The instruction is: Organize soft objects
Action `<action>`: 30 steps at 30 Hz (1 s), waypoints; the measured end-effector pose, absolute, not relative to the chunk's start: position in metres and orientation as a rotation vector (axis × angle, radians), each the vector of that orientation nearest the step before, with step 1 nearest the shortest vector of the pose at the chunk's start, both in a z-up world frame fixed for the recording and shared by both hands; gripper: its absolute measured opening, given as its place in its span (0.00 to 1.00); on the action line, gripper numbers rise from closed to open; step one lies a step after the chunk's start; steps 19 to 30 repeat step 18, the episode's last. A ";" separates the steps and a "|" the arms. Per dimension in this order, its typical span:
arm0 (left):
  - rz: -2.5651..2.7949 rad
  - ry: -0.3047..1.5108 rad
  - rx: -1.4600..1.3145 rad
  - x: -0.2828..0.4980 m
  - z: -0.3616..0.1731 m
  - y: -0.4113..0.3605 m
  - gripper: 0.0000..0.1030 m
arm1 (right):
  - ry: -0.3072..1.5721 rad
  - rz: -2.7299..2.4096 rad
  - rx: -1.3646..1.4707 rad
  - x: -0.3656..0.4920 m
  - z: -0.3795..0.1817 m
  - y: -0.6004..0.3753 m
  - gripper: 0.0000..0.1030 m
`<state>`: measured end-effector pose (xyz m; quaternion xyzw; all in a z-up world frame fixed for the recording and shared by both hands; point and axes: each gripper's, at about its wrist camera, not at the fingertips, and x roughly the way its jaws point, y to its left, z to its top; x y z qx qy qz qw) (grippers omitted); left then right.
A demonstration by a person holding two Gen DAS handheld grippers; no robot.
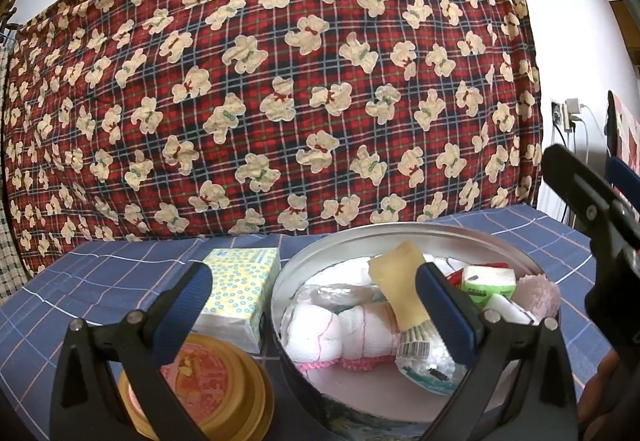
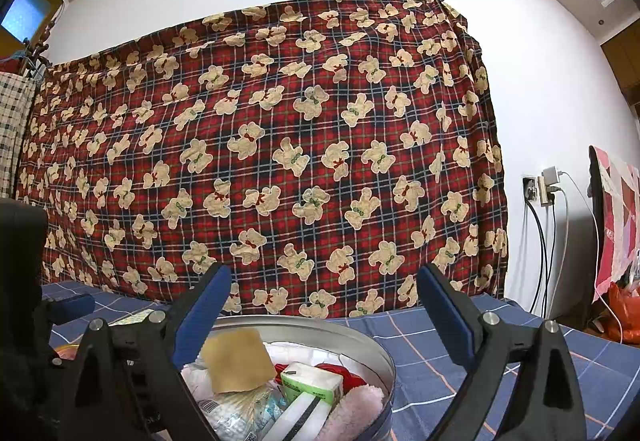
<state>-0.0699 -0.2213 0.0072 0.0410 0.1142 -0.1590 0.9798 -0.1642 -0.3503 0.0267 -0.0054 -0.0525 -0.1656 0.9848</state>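
We find no words, brand names or numbers that can actually be read in either view. The one clear sign is a barcode [image 1: 414, 350] printed on the clear plastic packet [image 1: 430, 367] lying in the round tin [image 1: 320, 241] (its digits are too small to make out). The green-and-white tissue pack [image 1: 486, 283] and the dotted tissue box [image 1: 240, 281] carry print, but we cannot decipher it.
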 end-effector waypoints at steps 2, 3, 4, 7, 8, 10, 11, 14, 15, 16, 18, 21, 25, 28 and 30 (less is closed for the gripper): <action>-0.320 0.231 0.081 -0.070 0.007 -0.221 1.00 | -0.105 -0.332 -0.011 -0.164 0.027 -0.350 0.93; -0.319 0.233 0.080 -0.070 0.007 -0.221 1.00 | -0.105 -0.333 -0.011 -0.164 0.027 -0.350 0.93; -0.319 0.233 0.080 -0.070 0.007 -0.221 1.00 | -0.105 -0.333 -0.011 -0.164 0.027 -0.350 0.93; -0.333 0.233 0.076 -0.070 0.007 -0.220 1.00 | -0.105 -0.333 -0.011 -0.164 0.027 -0.350 0.93; -0.341 0.235 0.072 -0.069 0.006 -0.220 1.00 | -0.105 -0.332 -0.011 -0.164 0.027 -0.350 0.93; -0.351 0.239 0.067 -0.069 0.005 -0.220 1.00 | -0.104 -0.332 -0.011 -0.164 0.027 -0.350 0.93; -0.353 0.240 0.063 -0.068 0.004 -0.219 1.00 | -0.104 -0.332 -0.011 -0.164 0.027 -0.350 0.93; -0.351 0.243 0.065 -0.068 0.004 -0.220 1.00 | -0.106 -0.333 -0.011 -0.164 0.027 -0.350 0.93; -0.350 0.241 0.065 -0.068 0.005 -0.220 1.00 | -0.105 -0.332 -0.011 -0.164 0.027 -0.350 0.93; -0.348 0.243 0.066 -0.068 0.004 -0.220 1.00 | -0.104 -0.332 -0.011 -0.164 0.027 -0.350 0.93; -0.343 0.247 0.068 -0.067 0.004 -0.219 1.00 | -0.103 -0.332 -0.011 -0.164 0.027 -0.350 0.93; -0.343 0.247 0.068 -0.067 0.004 -0.219 1.00 | -0.103 -0.332 -0.011 -0.164 0.027 -0.350 0.93; -0.343 0.247 0.068 -0.067 0.004 -0.219 1.00 | -0.103 -0.332 -0.011 -0.164 0.027 -0.350 0.93; -0.343 0.247 0.068 -0.067 0.004 -0.219 1.00 | -0.103 -0.332 -0.011 -0.164 0.027 -0.350 0.93; -0.343 0.247 0.068 -0.067 0.004 -0.219 1.00 | -0.103 -0.332 -0.011 -0.164 0.027 -0.350 0.93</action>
